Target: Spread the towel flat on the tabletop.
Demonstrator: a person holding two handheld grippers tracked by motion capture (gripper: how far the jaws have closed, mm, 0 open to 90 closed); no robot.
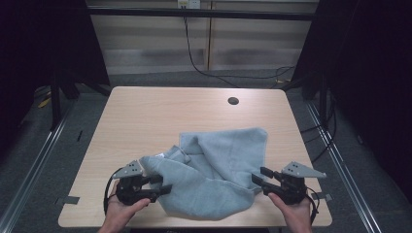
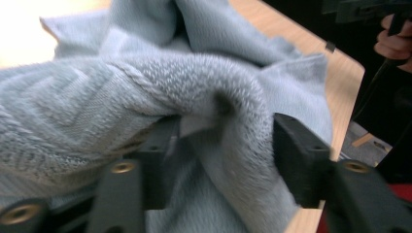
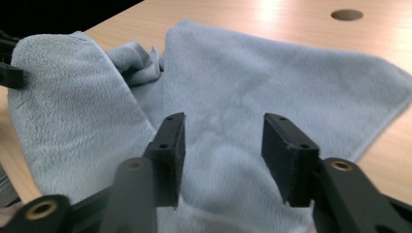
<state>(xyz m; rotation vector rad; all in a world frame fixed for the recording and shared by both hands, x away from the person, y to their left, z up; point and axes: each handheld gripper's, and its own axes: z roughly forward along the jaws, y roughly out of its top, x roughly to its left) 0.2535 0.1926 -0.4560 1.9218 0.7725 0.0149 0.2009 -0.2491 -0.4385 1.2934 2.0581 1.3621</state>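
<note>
A light blue-grey towel (image 1: 214,170) lies crumpled and partly folded on the near half of the wooden table (image 1: 160,111). My left gripper (image 1: 163,185) is at the towel's left edge. In the left gripper view a thick fold of the towel (image 2: 121,87) drapes over and between the jaws of the left gripper (image 2: 226,126); they stand apart without pinching it. My right gripper (image 1: 260,175) is at the towel's right edge. In the right gripper view the right gripper (image 3: 224,119) is open just above the flat towel (image 3: 272,73), with nothing gripped.
A round cable hole (image 1: 233,101) sits in the table's far right part. The far half of the table is bare wood. Dark floor, metal rails and a trailing cable (image 1: 194,58) surround the table. The person's right hand (image 2: 393,43) appears at the top right of the left gripper view.
</note>
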